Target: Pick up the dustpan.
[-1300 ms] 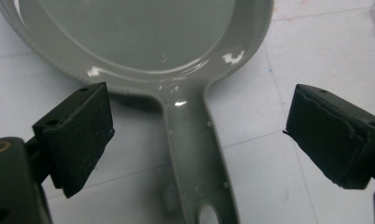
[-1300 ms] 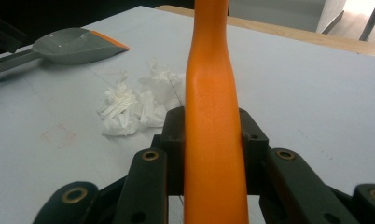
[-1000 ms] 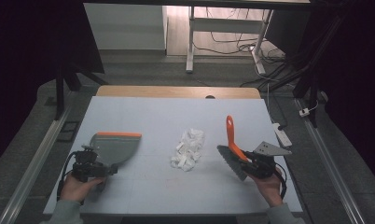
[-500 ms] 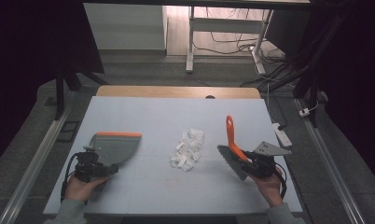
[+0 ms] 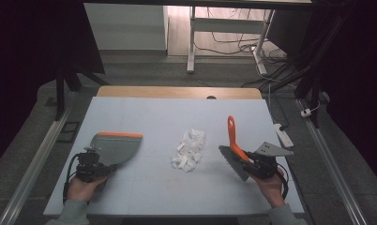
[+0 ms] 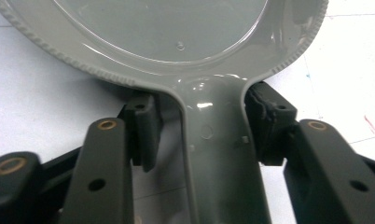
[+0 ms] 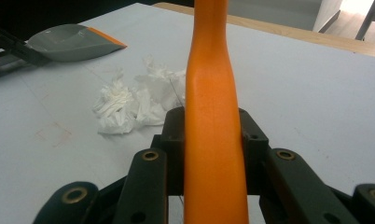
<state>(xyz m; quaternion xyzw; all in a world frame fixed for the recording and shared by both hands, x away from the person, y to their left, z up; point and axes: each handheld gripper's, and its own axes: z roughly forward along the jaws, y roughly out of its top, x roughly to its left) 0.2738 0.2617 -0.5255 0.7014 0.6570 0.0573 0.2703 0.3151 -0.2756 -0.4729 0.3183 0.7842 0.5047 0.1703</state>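
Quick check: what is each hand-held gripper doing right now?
Left hand-held gripper: just been closing around the dustpan handle, left pad not yet touching.
Right hand-held gripper: shut on the brush handle.

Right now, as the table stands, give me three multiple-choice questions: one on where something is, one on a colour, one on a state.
1. Where does the crumpled tissue lie?
A. On the table between the dustpan and the brush
B. Inside the dustpan
C. On the floor

2. What colour is the brush handle?
A. Blue
B. Orange
C. Green

3. What is the state of the right gripper?
A. Open and empty
B. Shut on the crumpled tissue
C. Shut on the brush handle

Answers:
1 A: the high view shows the white pile mid-table, apart from both tools.
2 B: the handle is plainly orange in the high view and the right gripper view.
3 C: in the right gripper view both pads press against the handle's sides.
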